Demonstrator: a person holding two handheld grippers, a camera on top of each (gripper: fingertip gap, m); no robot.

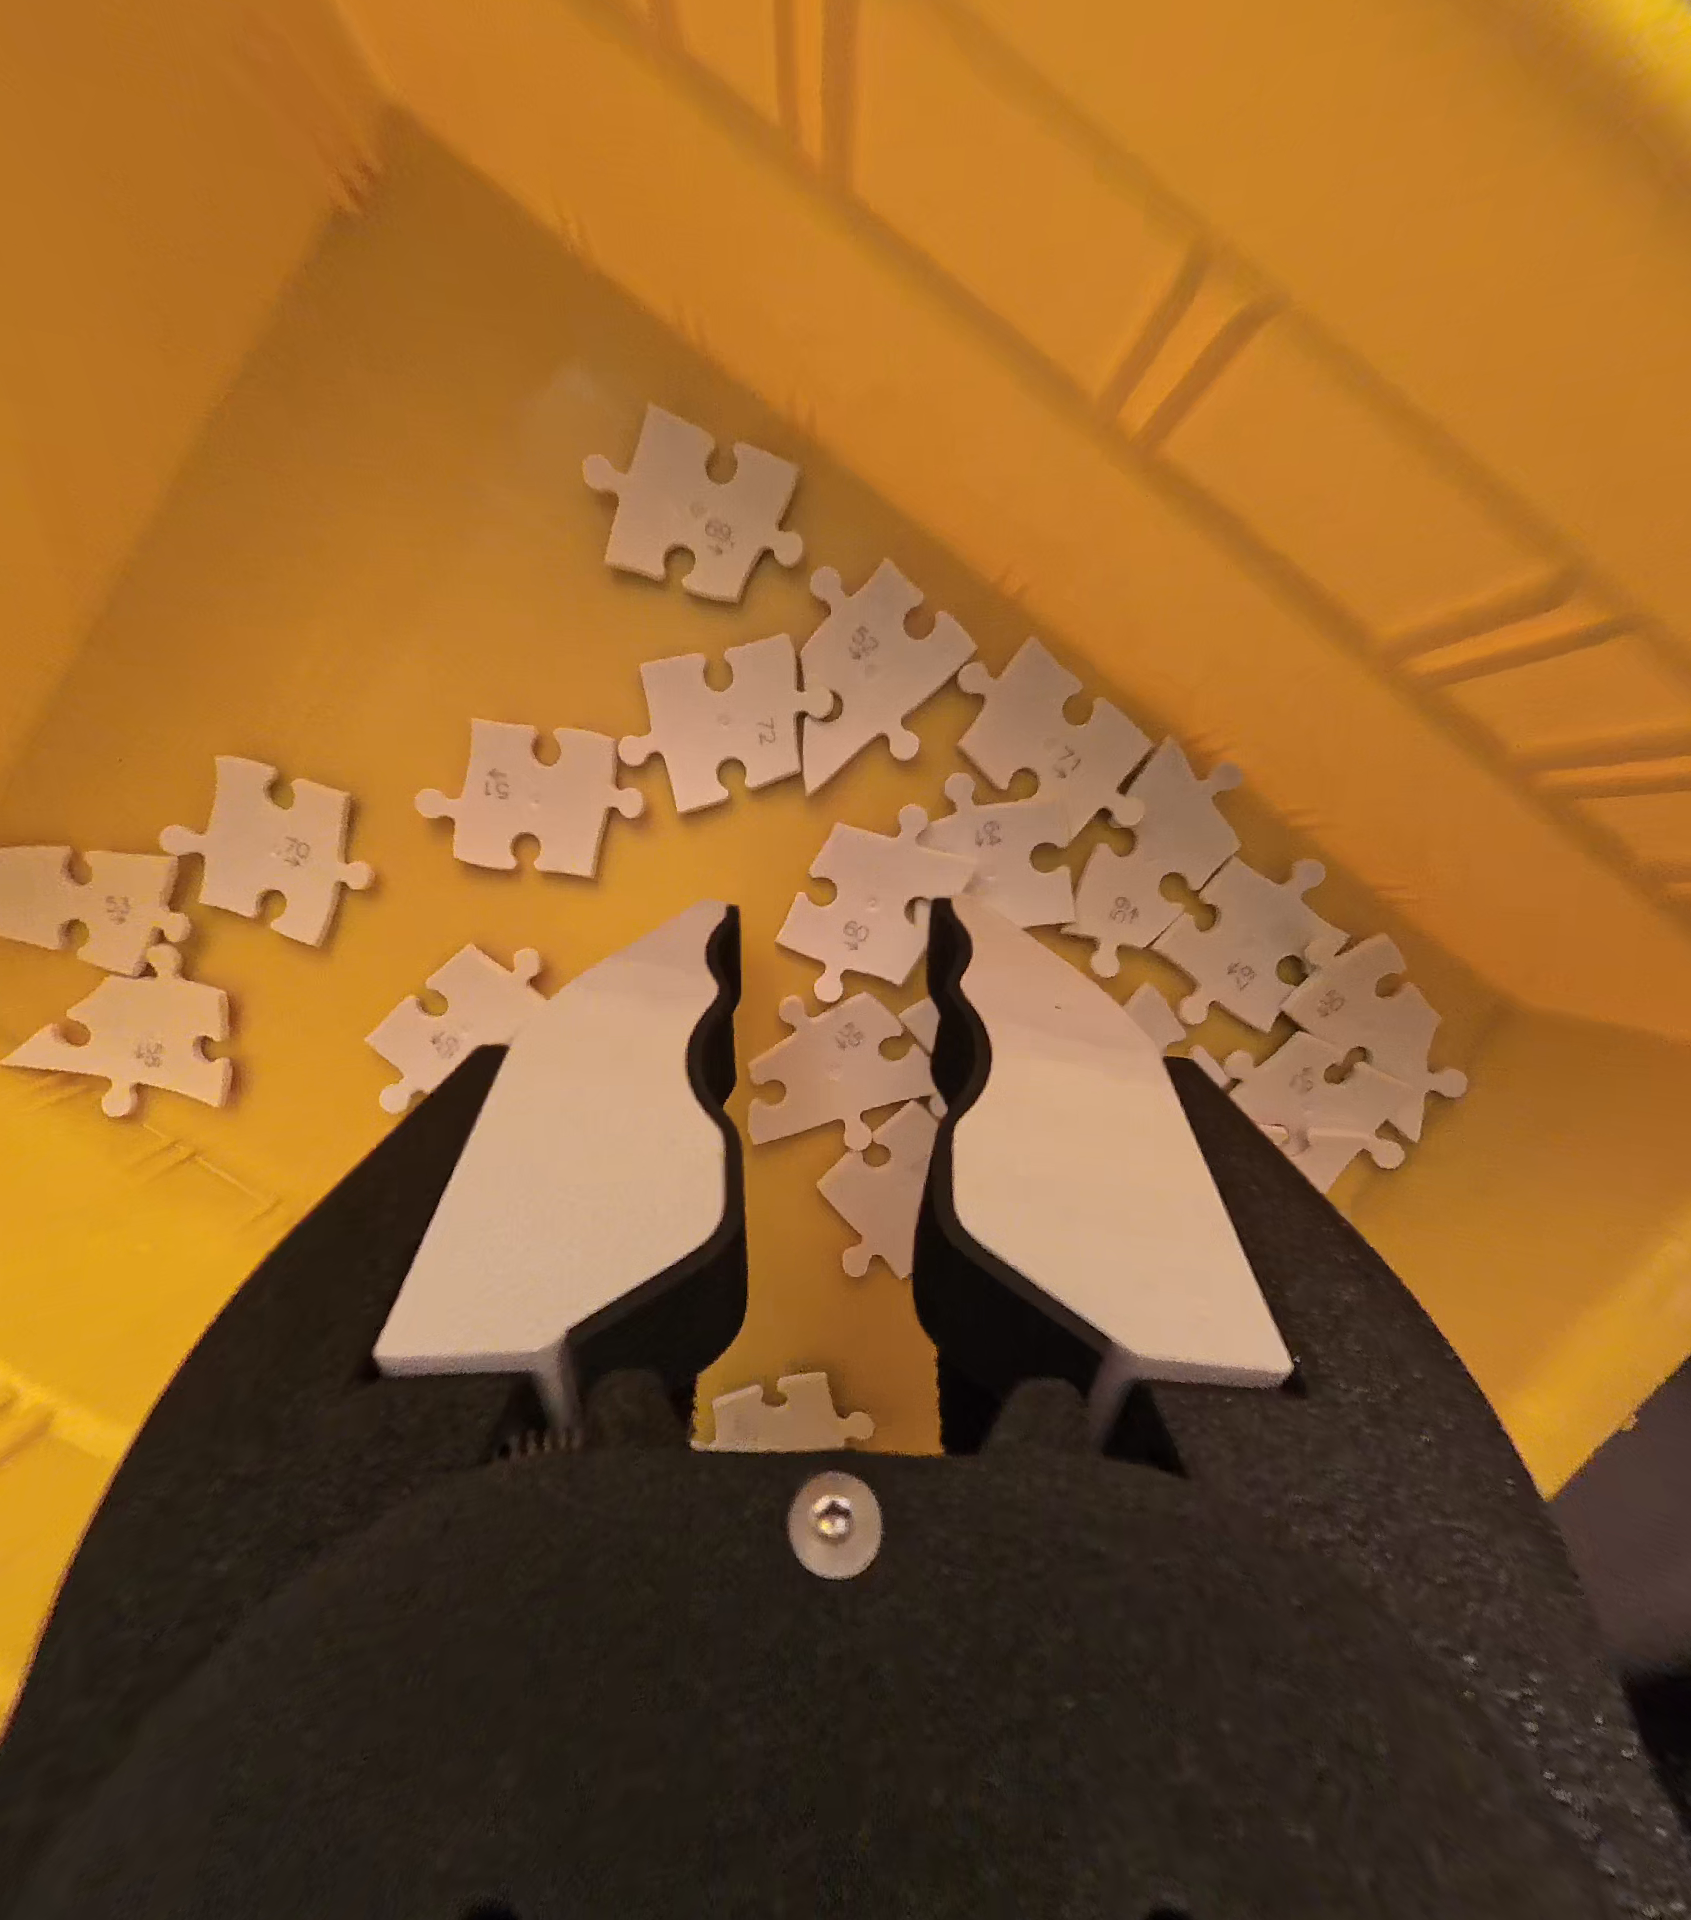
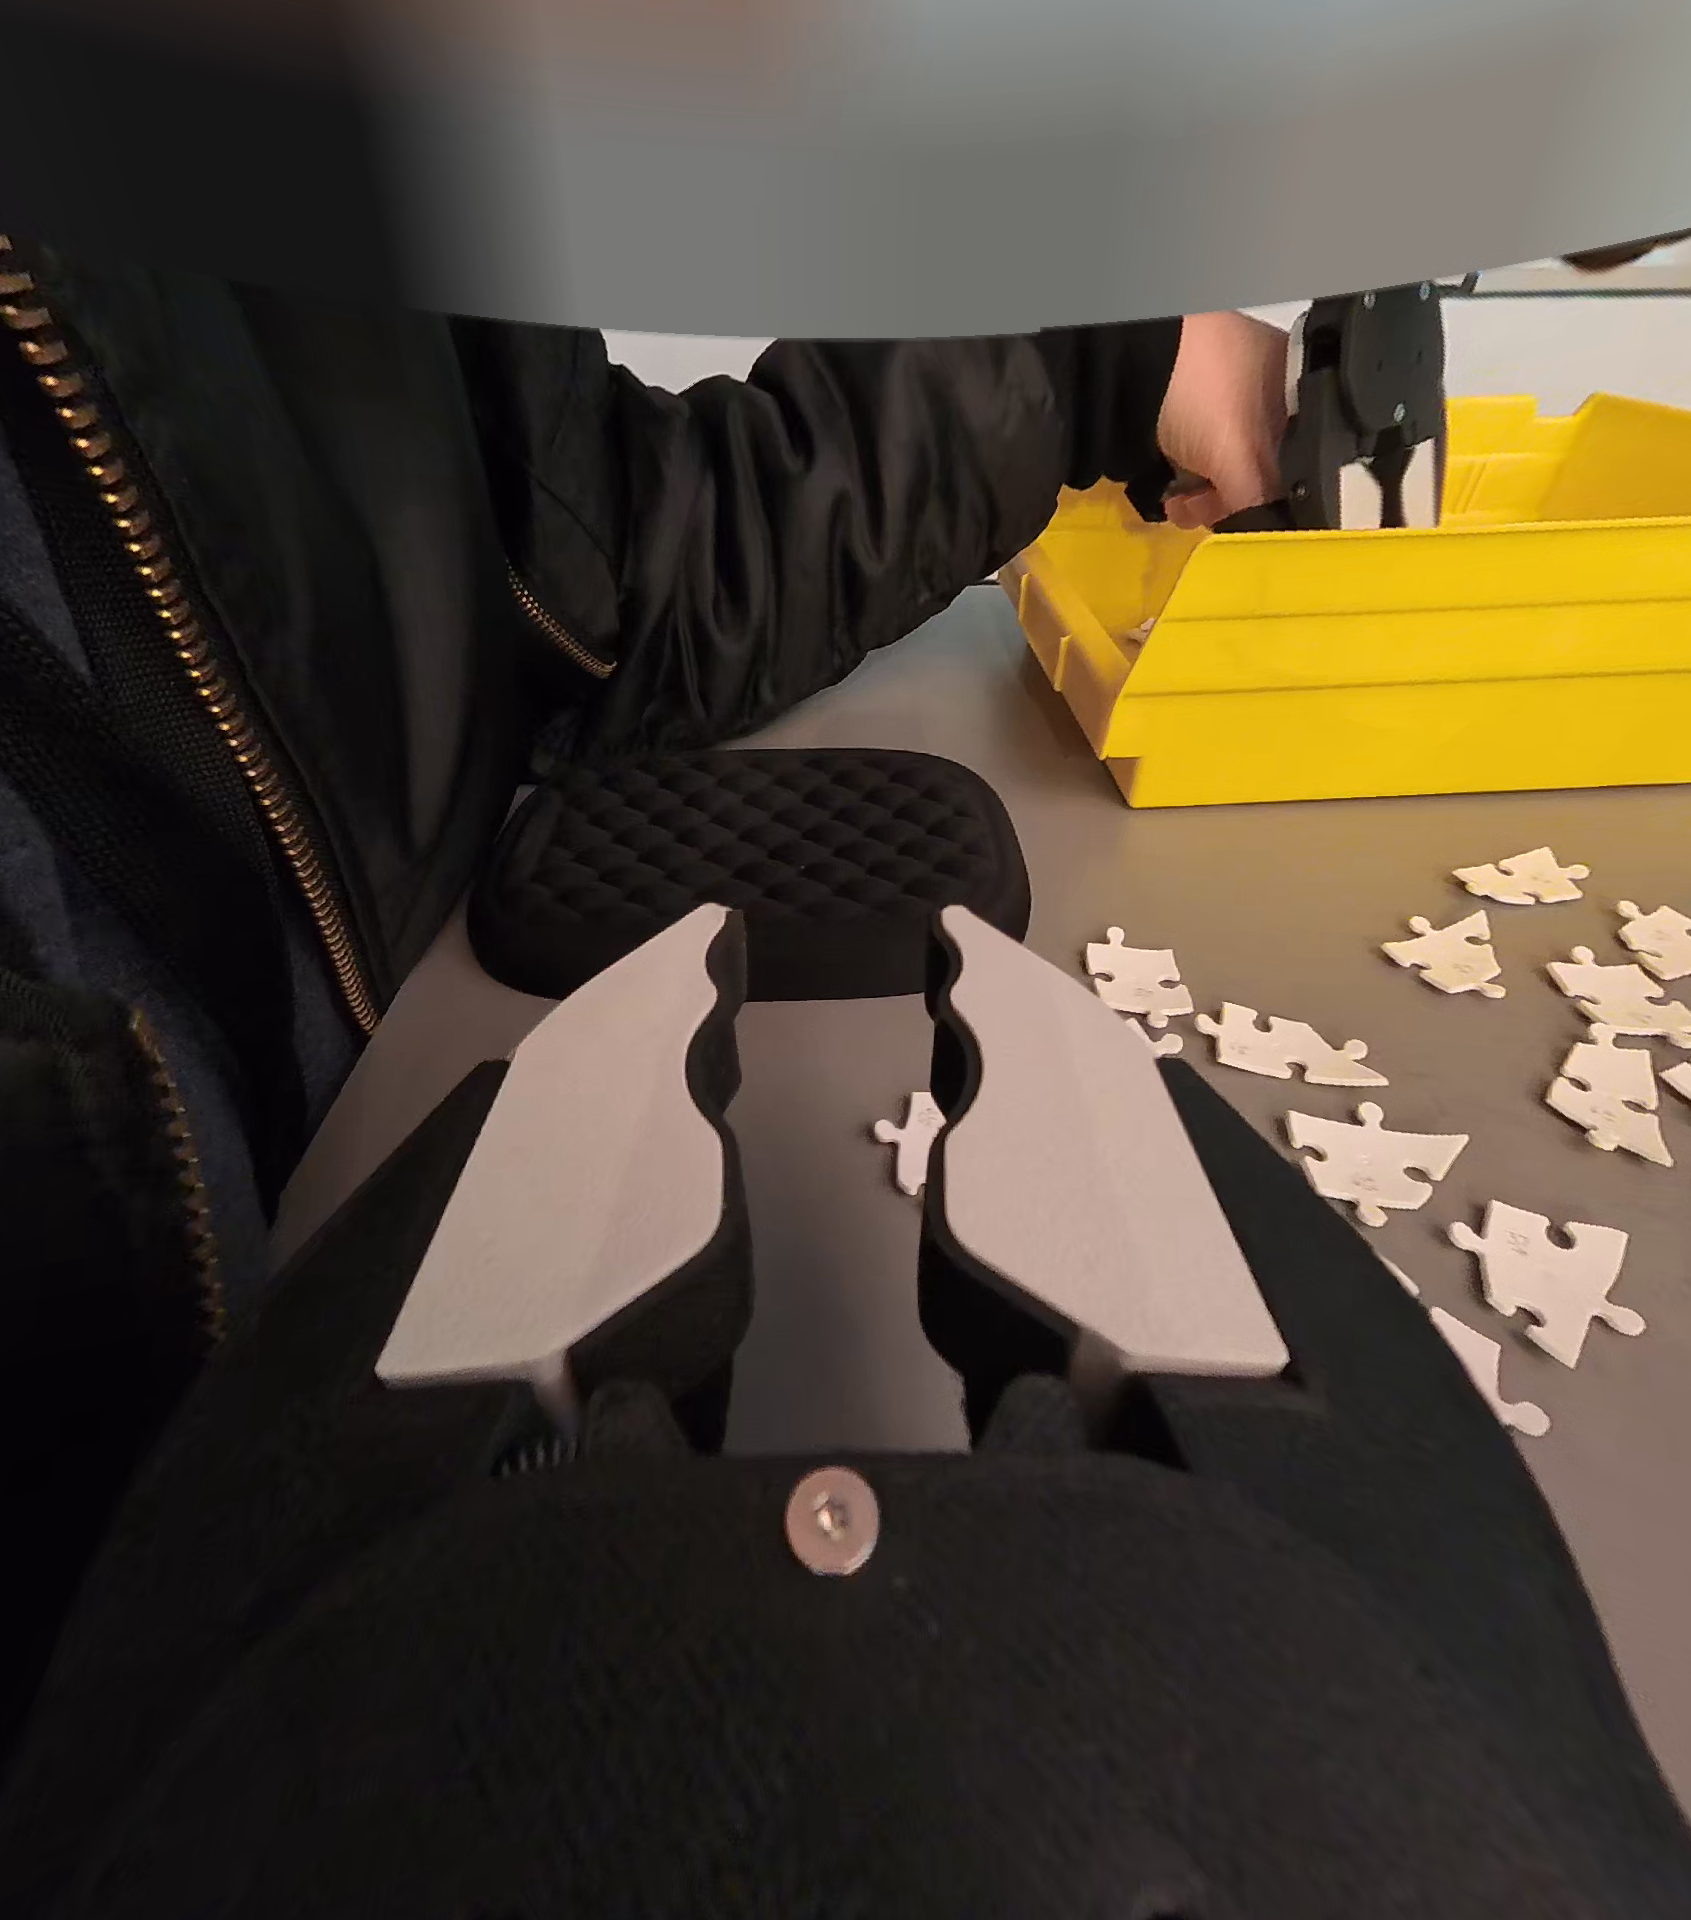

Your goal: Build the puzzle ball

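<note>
Several white puzzle pieces [image 1: 721, 511] lie scattered face-down on the floor of a yellow bin [image 1: 405, 436]. My left gripper [image 1: 833, 920] hangs inside the bin, open and empty, its tips just above a piece [image 1: 856, 930] in the pile. In the right wrist view the left gripper [image 2: 1366, 499] reaches into the yellow bin [image 2: 1443, 675] at the far right. My right gripper [image 2: 836, 925] is open and empty above the grey table [image 2: 1184, 862]. Several more white pieces [image 2: 1282, 1044] lie loose on the table to its right.
A black quilted pad [image 2: 768, 862] lies just beyond my right gripper's tips. A person in a black jacket [image 2: 301, 623] fills the left side, the sleeve [image 2: 872, 468] stretching to the bin. The bin's ribbed walls [image 1: 1340, 364] close in around the left gripper. The gap from one gripper's tips to the other's is roughly 35 cm.
</note>
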